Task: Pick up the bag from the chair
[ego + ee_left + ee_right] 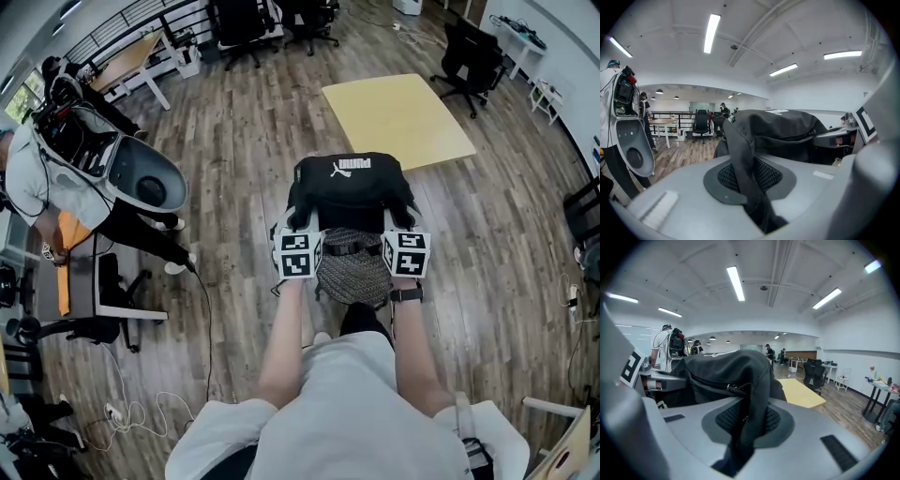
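A black bag (pixel 349 187) with a white logo hangs between my two grippers, just above and beyond the grey mesh chair (pixel 354 274). My left gripper (pixel 298 223) is shut on a fold of the bag's left side. My right gripper (pixel 399 221) is shut on its right side. In the left gripper view my left gripper (pixel 751 190) pinches a dark strip of the bag (pixel 780 129) that runs up from between the jaws. The right gripper view has my right gripper (pixel 746 430) clamped the same way on the bag (pixel 724 373). The bag's underside is hidden.
A yellow table (pixel 398 117) stands beyond the bag. At the left a person (pixel 37 178) carries bulky equipment beside a small desk and chair (pixel 103 300). Black office chairs (pixel 469 56) and a light desk (pixel 141 56) line the far side. Cables (pixel 131 412) lie on the wood floor.
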A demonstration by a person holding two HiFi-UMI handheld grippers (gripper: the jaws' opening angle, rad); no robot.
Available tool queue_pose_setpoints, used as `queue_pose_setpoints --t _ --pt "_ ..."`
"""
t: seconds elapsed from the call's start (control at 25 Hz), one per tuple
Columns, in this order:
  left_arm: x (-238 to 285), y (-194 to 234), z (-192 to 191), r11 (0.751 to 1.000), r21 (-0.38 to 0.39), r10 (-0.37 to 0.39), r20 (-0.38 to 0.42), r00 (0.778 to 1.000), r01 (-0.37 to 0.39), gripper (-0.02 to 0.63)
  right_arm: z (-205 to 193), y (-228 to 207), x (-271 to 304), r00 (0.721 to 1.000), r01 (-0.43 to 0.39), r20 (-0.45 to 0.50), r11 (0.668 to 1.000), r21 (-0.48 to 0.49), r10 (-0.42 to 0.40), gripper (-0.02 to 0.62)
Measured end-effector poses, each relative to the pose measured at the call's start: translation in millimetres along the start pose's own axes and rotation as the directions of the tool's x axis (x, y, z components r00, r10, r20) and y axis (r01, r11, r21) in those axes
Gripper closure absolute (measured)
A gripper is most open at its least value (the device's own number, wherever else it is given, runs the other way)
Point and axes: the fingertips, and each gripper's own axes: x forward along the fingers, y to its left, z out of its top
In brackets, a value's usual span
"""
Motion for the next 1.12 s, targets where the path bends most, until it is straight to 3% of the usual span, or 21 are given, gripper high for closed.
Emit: queue_pose_setpoints --t 0.64,1.12 --pt "-46.3 -8.1 87.4 1.000 0.016 -0.010 0.192 0.981 0.007 0.551 85.1 0.9 -51.6 0.978 0.028 0.209 0.999 -0.017 -0.024 0.541" --pt "-86.6 -21.9 138.6 0.998 0.065 -0.002 0.328 0.945 -0.020 0.552 131.0 1.9 -93.8 0.942 0.053 0.334 0.998 -0.032 -0.040 0.543"
